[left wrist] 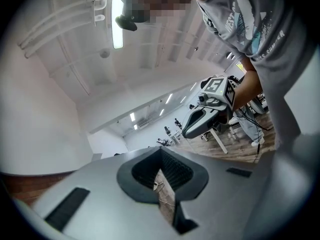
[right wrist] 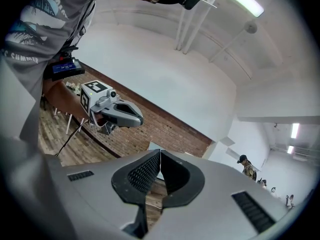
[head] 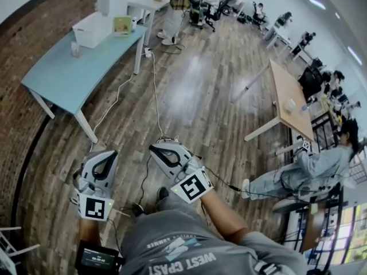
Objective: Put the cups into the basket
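Far ahead at the upper left stands a light blue table with a white basket on it. A small clear cup stands on the table, apart from the basket. Both grippers are held close to the person's body, well short of the table. My left gripper is shut with nothing in it, its tips meeting in the left gripper view. Just to its right, my right gripper is also shut and empty. Both gripper views look up at the ceiling and walls, so neither shows the cup or basket.
A white cable runs over the wooden floor from the blue table toward me. A brick wall curves along the left. A wooden table and a seated person are at the right. More people and desks fill the back.
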Demonstrator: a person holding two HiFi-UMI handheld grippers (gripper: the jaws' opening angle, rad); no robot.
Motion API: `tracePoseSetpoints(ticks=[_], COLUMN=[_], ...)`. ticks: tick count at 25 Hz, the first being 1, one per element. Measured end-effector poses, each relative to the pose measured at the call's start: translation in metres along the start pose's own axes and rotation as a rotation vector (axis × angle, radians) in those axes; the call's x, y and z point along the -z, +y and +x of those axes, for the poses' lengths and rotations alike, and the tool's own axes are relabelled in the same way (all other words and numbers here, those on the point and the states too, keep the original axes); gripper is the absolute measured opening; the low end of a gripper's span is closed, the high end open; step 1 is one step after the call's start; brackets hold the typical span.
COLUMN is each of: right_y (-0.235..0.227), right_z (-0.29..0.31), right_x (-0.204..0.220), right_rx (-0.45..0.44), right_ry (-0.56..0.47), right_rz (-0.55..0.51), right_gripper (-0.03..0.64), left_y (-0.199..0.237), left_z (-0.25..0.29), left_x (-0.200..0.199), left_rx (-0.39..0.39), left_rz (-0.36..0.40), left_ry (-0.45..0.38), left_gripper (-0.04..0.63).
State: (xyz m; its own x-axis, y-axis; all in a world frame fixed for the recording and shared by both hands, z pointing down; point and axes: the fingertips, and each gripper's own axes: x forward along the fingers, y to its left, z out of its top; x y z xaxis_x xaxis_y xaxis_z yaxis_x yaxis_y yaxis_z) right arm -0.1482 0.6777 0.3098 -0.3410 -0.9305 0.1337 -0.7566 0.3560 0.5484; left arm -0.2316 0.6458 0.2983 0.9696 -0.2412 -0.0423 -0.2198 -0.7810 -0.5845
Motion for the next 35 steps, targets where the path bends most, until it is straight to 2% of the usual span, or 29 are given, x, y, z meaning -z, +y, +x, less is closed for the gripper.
tracePoseSetpoints(ticks=[5, 9, 13, 17, 20, 24, 27, 29, 32, 35], right_y=[-0.014, -0.040, -0.075, -0.106, -0.109, -0.137, -0.150, -0.147, -0.146, -0.153], right_z=[-0.003, -0.002, 0.005, 0.022, 0.022, 0.027, 0.037, 0.051, 0.063, 0.073], right_x=[0.021, 0.034, 0.046, 0.069, 0.089, 0.088, 0.088, 0.093, 0.103, 0.110], right_rx=[-0.011, -0.014, -0.045, -0.079, -0.108, -0.099, -0.106, -0.123, -0.153, -0.159], right_ry=[-0.012, -0.059, -0.090, -0.064, -0.042, -0.120, -0.139, -0.128, -0.113, -0.083], right_rz=[0.024, 0.054, 0.040, 0.050, 0.071, 0.063, 0.071, 0.093, 0.080, 0.071], right_gripper=[0.013, 0.013, 0.012, 0.013, 0.013, 0.013, 0.013, 0.013, 0.013, 0.014], left_y=[-0.008, -0.004, 0.007, 0.018, 0.011, 0.021, 0.030, 0.037, 0.043, 0.050], left_z=[0.020, 0.050, 0.088, 0.126, 0.140, 0.165, 0.173, 0.169, 0.171, 0.181], left_x=[0.006, 0.003, 0.004, 0.019, 0.029, 0.018, 0.020, 0.033, 0.048, 0.060], left_rx=[-0.006, -0.014, -0.045, -0.055, -0.056, -0.075, -0.082, -0.088, -0.115, -0.108], left_rz=[-0.018, 0.000, 0.008, 0.048, 0.021, 0.036, 0.038, 0.050, 0.019, -0.003], left_ry=[0.014, 0.029, 0.041, 0.081, 0.118, 0.091, 0.095, 0.134, 0.145, 0.141], left_gripper=[0.000, 0.000, 0.000, 0.000, 0.000, 0.000, 0.000, 0.000, 0.000, 0.000])
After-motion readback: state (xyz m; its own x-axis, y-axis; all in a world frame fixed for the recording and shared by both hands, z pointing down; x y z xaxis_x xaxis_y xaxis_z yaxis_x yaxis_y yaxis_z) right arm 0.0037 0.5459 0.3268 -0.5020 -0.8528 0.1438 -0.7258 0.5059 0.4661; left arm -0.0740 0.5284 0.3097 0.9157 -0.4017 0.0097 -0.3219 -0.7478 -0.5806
